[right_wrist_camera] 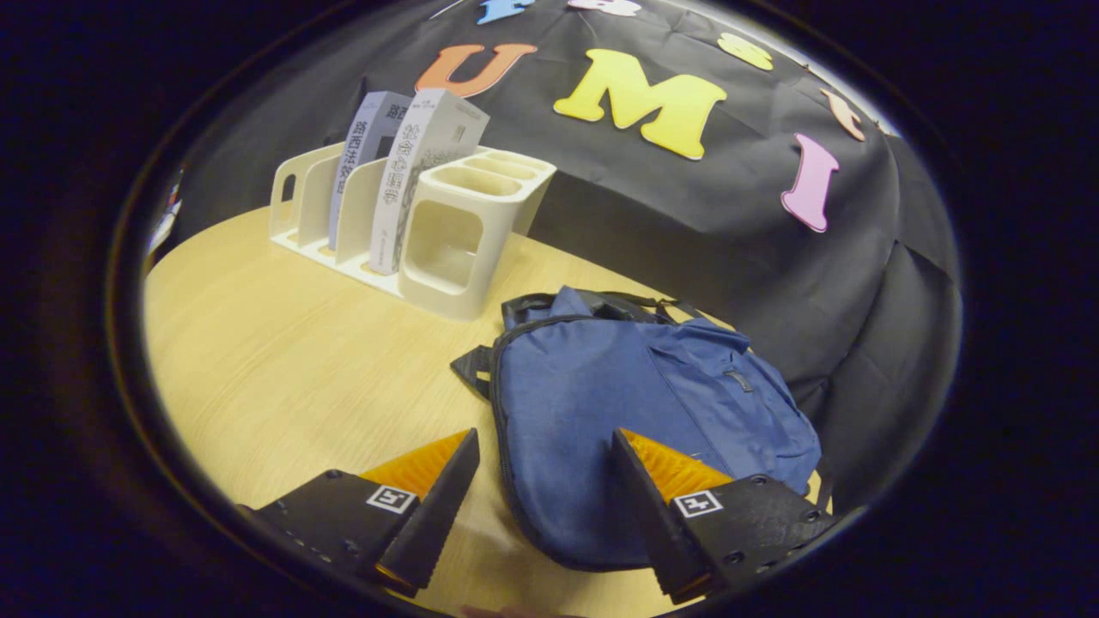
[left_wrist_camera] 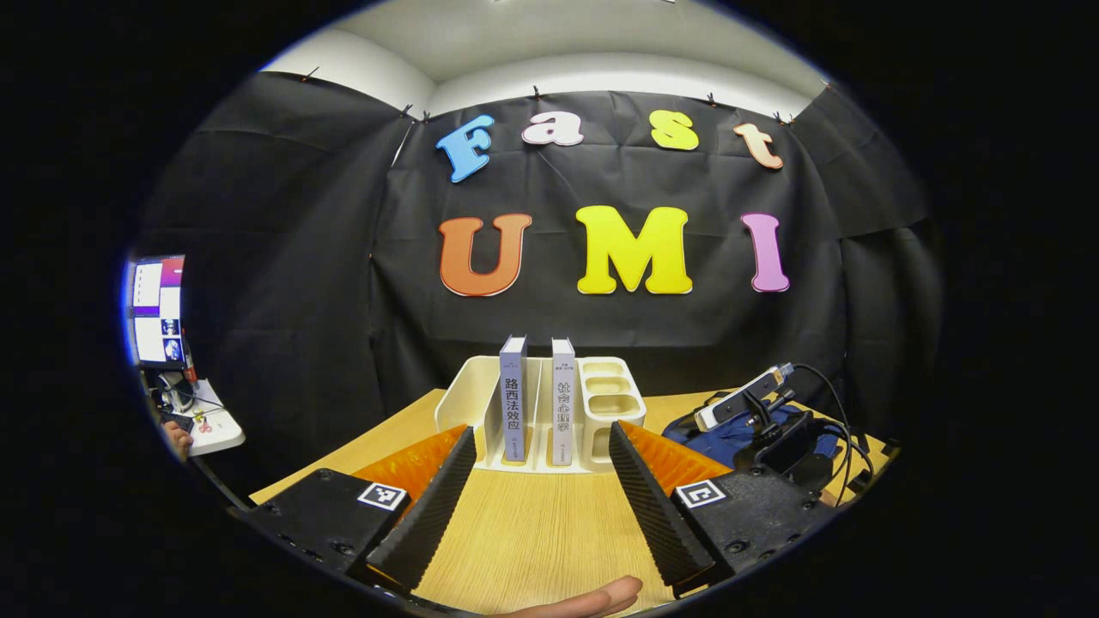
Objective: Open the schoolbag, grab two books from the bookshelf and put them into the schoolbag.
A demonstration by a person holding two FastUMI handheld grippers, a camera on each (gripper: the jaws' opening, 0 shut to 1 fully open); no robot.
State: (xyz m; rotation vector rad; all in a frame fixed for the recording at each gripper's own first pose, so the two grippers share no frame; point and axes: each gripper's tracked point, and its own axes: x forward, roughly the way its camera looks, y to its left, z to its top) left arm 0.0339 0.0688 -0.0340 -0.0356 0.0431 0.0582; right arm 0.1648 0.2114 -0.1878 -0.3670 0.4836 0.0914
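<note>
While the soft blue fabric schoolbag (right_wrist_camera: 635, 403) is lying zipped flat on the pale wooden table (right_wrist_camera: 283, 360) beside the white plastic bookshelf (right_wrist_camera: 446, 249), the right gripper (right_wrist_camera: 545, 506) is hovering spread and empty above its limp edge, likely seeking the zipper.

Left gripper (left_wrist_camera: 543, 481): held low & level in left gripper view, two ridged wedge fingers spread wide, nothing btwn them, each finger base carrying a small square marker.
Right gripper (right_wrist_camera: 543, 485): in right gripper view, tilted downward, ridged fingers likewise set wide apart, gripping nothing.
Right gripper, far view (left_wrist_camera: 794, 451): seen at right of left gripper view as a dark body w/ cables & a pale bar on top; finger state unclear from here.
Fingertip (left_wrist_camera: 592, 596): person's bare digit pokes in at bottom edge, below left gripper's fingers.
</note>
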